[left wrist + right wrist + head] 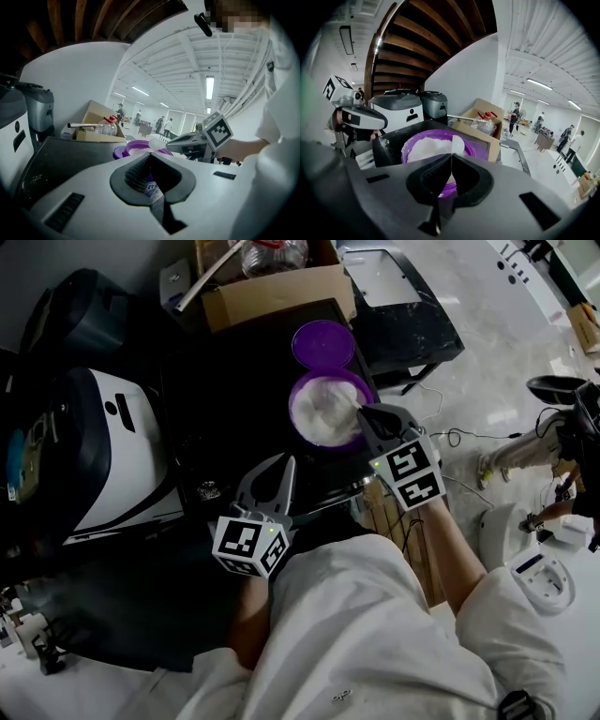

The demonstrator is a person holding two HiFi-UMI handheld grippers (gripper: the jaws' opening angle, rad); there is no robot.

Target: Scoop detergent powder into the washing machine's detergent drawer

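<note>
My right claw (363,411) grips the white scoop (457,146), its bowl at twelve o'clock over the powder tub (293,405); left claw (286,462) closed together.

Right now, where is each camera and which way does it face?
Head view: person's head, steeply down onto the purple detergent tub; left gripper, right gripper, forearms show.
Left gripper view: on left gripper, facing the tub and right gripper; own shut jaws show.
Right gripper view: on right gripper, facing the powder; own jaws clamp the white scoop.
Shared: all see the tub.
</note>
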